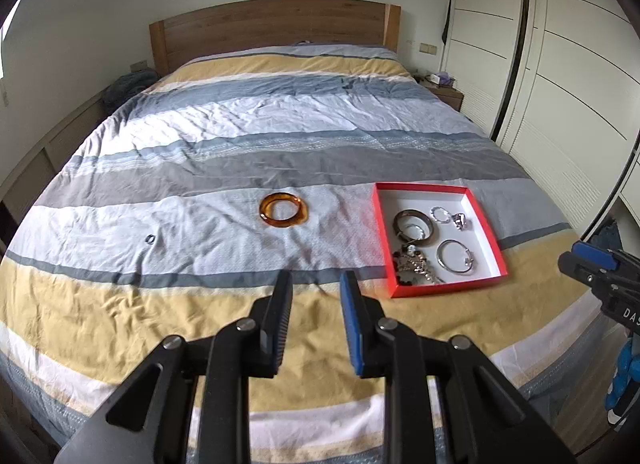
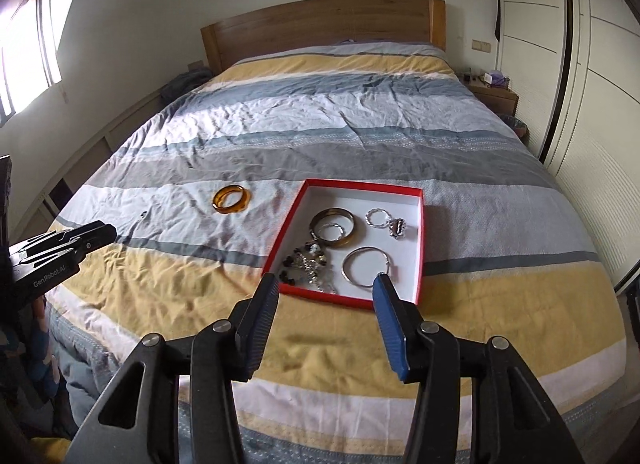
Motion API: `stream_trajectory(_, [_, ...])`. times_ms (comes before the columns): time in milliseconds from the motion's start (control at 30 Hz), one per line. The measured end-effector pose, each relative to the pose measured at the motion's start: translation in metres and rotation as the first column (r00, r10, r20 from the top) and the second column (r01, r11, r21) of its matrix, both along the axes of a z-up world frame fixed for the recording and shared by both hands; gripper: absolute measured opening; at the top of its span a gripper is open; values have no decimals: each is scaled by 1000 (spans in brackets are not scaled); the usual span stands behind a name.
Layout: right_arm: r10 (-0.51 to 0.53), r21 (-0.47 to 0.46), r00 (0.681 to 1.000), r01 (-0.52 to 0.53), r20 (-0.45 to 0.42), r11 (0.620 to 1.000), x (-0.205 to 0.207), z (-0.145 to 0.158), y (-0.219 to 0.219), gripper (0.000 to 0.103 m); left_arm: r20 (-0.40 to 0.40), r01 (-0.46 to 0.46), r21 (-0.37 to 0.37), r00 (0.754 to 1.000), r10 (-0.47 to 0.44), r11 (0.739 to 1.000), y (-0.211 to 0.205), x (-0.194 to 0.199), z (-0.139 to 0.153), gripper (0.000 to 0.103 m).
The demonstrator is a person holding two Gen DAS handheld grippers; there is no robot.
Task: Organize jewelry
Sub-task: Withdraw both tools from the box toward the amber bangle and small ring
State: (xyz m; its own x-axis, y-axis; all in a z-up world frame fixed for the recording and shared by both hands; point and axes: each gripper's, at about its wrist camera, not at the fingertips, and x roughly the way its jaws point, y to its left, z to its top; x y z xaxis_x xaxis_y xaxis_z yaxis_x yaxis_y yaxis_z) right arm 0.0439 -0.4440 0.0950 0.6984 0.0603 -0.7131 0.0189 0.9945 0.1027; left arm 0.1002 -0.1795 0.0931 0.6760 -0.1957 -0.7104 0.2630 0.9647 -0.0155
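A red box [image 1: 381, 232] [image 2: 287, 230] with a white inside lies on the bed. It holds a dark bangle [image 1: 414, 225] [image 2: 334, 227], a silver hoop [image 1: 455, 256] [image 2: 365, 266], small silver rings [image 1: 441, 215] [image 2: 376, 218] and a beaded tangle [image 1: 414, 266] [image 2: 308, 264]. An amber bangle [image 1: 284, 210] [image 2: 232, 199] lies left of the box. A small dark ring [image 1: 151, 239] [image 2: 143, 215] lies further left. My left gripper [image 1: 316, 278] is open and empty, short of the amber bangle. My right gripper [image 2: 326, 282] is open and empty above the box's near edge.
The striped duvet [image 1: 280, 124] covers a wide bed with a wooden headboard [image 1: 276, 28]. White wardrobe doors [image 1: 560, 84] stand to the right, with a nightstand [image 2: 494, 94] beside the bed. A window [image 2: 24, 44] is at left.
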Motion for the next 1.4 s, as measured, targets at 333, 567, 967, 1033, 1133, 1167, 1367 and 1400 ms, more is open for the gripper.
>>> stream_trajectory(333, [-10,19,995,8,95,1000,-71,30,45,52,74,-85,-16,994,86,996,69,-85,29,23])
stream_trajectory(567, [11,0,987,-11,161,1000,-107,46,75,61,157,-154,-23,975,155,988,97,-132,41,43])
stream_trajectory(967, [88,-24,982,-85,167,996,-130,39,112,67,233,-178,-20,956,178,984,112,-177,47,50])
stream_trajectory(1033, [91,-21,981,-88,170,996,-131,38,114,67,246,-174,-17,954,173,985,110,-180,48,50])
stream_trajectory(1133, [80,-14,980,-79,184,997,-132,38,113,67,259,-174,-14,950,172,985,108,-182,49,50])
stream_trajectory(1167, [78,-11,979,-77,189,997,-131,38,111,67,263,-174,-17,949,172,985,108,-183,49,50])
stream_trajectory(1367, [44,-33,976,-37,212,999,-130,34,110,79,271,-176,-54,945,184,983,113,-180,49,50])
stream_trajectory(1400, [38,-33,976,-32,213,999,-129,33,109,80,271,-177,-56,945,185,983,114,-179,48,50])
